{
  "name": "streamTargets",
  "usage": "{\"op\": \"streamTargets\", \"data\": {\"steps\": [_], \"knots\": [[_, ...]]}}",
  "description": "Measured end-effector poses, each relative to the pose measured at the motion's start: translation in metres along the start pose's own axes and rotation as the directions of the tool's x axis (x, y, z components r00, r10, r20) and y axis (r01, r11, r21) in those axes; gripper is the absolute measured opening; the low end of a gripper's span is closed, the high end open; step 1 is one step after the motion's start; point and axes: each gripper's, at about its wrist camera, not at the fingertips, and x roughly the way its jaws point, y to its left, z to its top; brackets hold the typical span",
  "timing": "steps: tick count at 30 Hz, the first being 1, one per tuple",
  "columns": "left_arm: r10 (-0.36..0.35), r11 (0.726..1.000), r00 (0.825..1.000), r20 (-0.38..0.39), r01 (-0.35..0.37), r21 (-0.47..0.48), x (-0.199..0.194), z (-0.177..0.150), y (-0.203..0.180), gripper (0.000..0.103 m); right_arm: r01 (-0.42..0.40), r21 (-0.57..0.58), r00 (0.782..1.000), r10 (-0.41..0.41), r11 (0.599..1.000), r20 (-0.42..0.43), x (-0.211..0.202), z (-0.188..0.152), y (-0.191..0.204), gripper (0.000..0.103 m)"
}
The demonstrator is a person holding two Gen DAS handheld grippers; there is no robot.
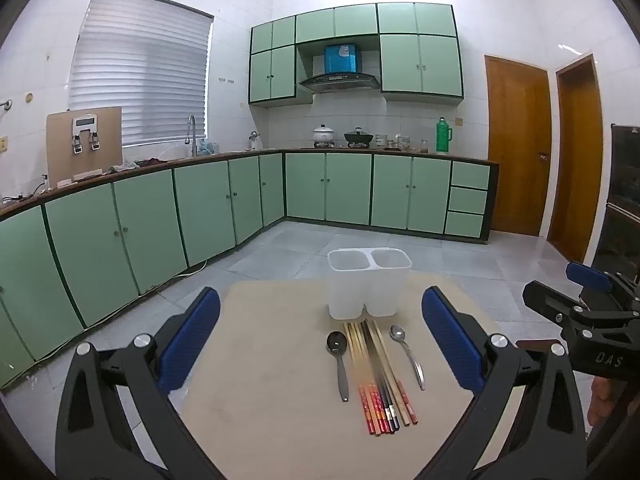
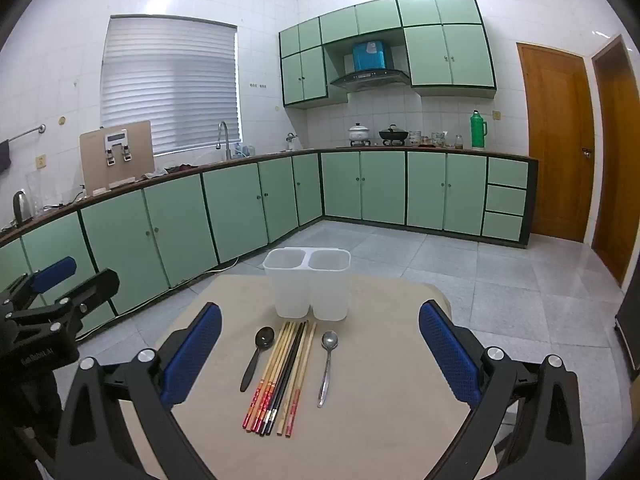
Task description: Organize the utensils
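Right wrist view: both grippers, right gripper (image 2: 320,354) and left gripper (image 1: 320,344), gape wide and empty above the chopsticks (image 2: 280,380) lying before the two-cup holder (image 2: 308,284), so I'd pinch one spoon (image 2: 328,364) mid-handle first.

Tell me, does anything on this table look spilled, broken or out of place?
Nothing stands out. The chopsticks lie bundled between the black spoon and the steel spoon, before the upright, empty two-cup holder.
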Motion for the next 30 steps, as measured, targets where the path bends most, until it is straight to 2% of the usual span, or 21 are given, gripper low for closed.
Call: {"op": "streamTargets", "data": {"steps": [30], "knots": [[0.005,1.0,1.0,0.004,-0.005,-0.002,0.0051,0.0011,-0.0012,0.098,0.0,0.003,1.0,0.0,1.0,-0.006,0.0009,-0.0008,0.0005,0.097]]}}
